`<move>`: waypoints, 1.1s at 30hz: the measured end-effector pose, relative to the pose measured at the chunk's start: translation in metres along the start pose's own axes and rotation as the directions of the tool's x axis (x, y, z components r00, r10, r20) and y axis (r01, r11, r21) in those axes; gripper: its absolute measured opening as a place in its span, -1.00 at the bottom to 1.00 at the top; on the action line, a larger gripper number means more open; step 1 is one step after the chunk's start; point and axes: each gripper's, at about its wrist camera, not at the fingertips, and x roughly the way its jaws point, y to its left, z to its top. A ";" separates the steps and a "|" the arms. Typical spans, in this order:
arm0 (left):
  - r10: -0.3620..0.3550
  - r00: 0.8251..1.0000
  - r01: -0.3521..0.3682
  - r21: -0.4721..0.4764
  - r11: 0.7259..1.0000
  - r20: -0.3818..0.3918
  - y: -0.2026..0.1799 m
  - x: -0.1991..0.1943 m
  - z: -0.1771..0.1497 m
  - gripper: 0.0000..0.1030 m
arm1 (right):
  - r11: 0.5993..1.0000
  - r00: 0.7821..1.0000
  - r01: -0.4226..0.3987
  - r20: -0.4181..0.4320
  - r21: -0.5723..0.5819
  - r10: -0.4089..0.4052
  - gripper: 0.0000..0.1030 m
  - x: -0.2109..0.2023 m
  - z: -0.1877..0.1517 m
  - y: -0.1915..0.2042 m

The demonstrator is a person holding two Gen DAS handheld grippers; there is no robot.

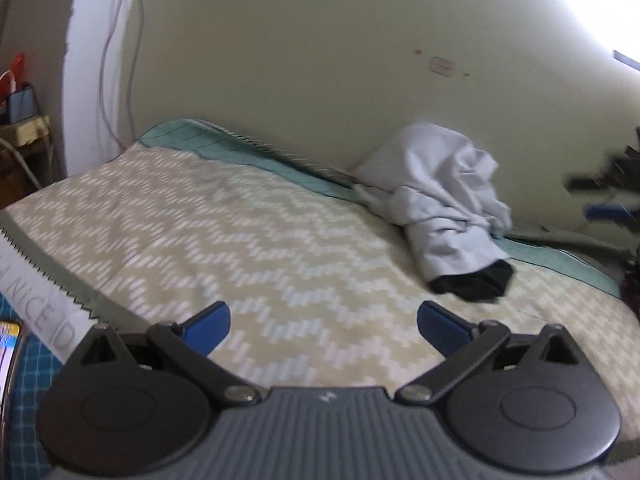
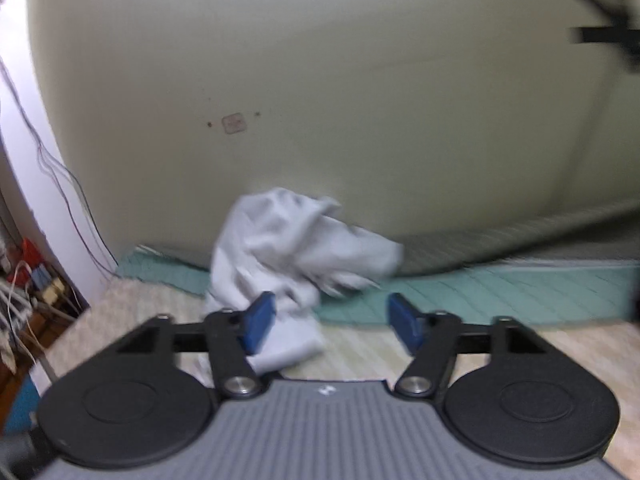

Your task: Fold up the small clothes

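Observation:
A crumpled pale grey garment (image 1: pixel 444 196) lies heaped against the wall at the far right of the zigzag-patterned mat (image 1: pixel 224 232), with a black piece of cloth (image 1: pixel 476 280) poking out at its near end. My left gripper (image 1: pixel 324 326) is open and empty, low over the mat, well short of the heap. In the right wrist view the grey garment (image 2: pixel 292 248) sits just ahead and left of centre. My right gripper (image 2: pixel 332 320) is open and empty, its left fingertip (image 2: pixel 260 316) in front of the garment's lower edge. The right gripper also shows blurred at the left wrist view's right edge (image 1: pixel 604 196).
A cream wall (image 1: pixel 320 60) backs the mat. A teal quilted cloth (image 2: pixel 500 292) lies under the mat along the wall. Cables (image 1: pixel 116 60) hang at the left corner beside a cluttered shelf (image 1: pixel 20 120). A phone (image 1: pixel 8 356) lies at the near left.

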 end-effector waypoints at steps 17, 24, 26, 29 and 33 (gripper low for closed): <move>-0.098 0.994 0.093 -0.104 0.990 -0.046 0.024 0.002 0.000 0.89 | 0.997 0.993 -0.070 0.095 0.009 0.069 -0.99 0.058 0.063 0.060; -0.196 0.979 0.199 -0.073 0.977 0.050 0.016 -0.016 0.002 0.94 | 0.989 0.940 -0.130 0.308 -0.068 0.145 -0.99 -0.140 0.063 0.030; -0.225 0.973 0.228 -0.043 0.973 0.058 0.007 -0.021 0.002 0.94 | 0.989 0.926 -0.134 0.348 -0.066 0.149 -0.99 -0.197 0.052 0.013; -0.249 0.965 0.249 0.021 0.968 0.083 -0.012 -0.033 0.002 0.95 | 0.991 0.913 -0.108 0.386 -0.076 0.129 -0.98 -0.271 0.022 -0.015; -0.306 0.951 0.301 0.080 0.950 0.054 -0.043 -0.039 0.000 0.99 | 0.999 0.929 -0.001 0.369 -0.050 0.019 -0.97 -0.325 -0.035 -0.053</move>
